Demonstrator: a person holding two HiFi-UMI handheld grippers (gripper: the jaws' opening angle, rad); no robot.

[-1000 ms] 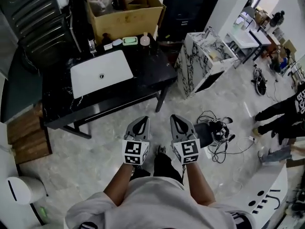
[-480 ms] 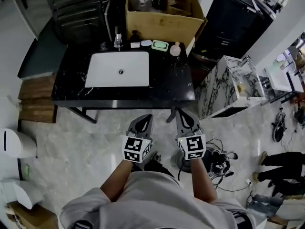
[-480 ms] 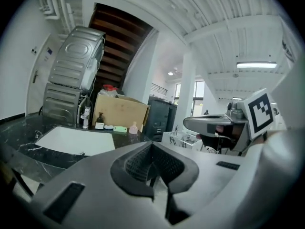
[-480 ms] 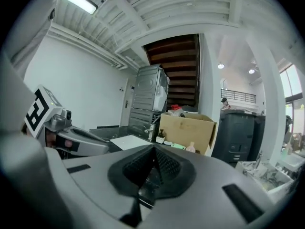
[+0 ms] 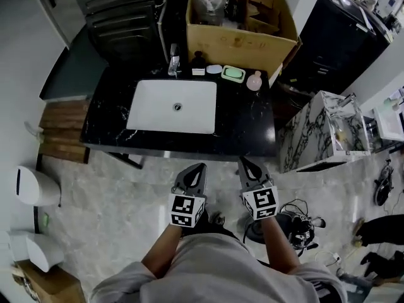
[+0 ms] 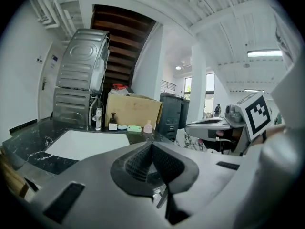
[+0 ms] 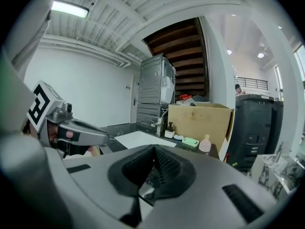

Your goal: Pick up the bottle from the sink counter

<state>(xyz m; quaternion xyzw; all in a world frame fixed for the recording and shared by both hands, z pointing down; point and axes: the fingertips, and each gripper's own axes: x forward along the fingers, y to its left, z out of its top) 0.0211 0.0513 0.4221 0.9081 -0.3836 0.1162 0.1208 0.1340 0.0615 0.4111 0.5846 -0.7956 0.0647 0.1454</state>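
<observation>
1. Bottle (image 5: 254,81): pink, upright, at the back right of the black tabletop (image 5: 249,128). It stands just in front of the cardboard box (image 5: 240,43) and beside a green soap dish (image 5: 232,74).
2. Left hand-held gripper (image 5: 200,168): jaws together, nothing between them. It is held off the tabletop's front edge, well apart from the bottle.
3. Right hand-held gripper (image 5: 243,161): jaws together, empty, also short of the front edge. The bottle is ahead of it across the tabletop, slightly to its right.
4. White sink (image 5: 173,106): set in the tabletop, left of the bottle.
</observation>
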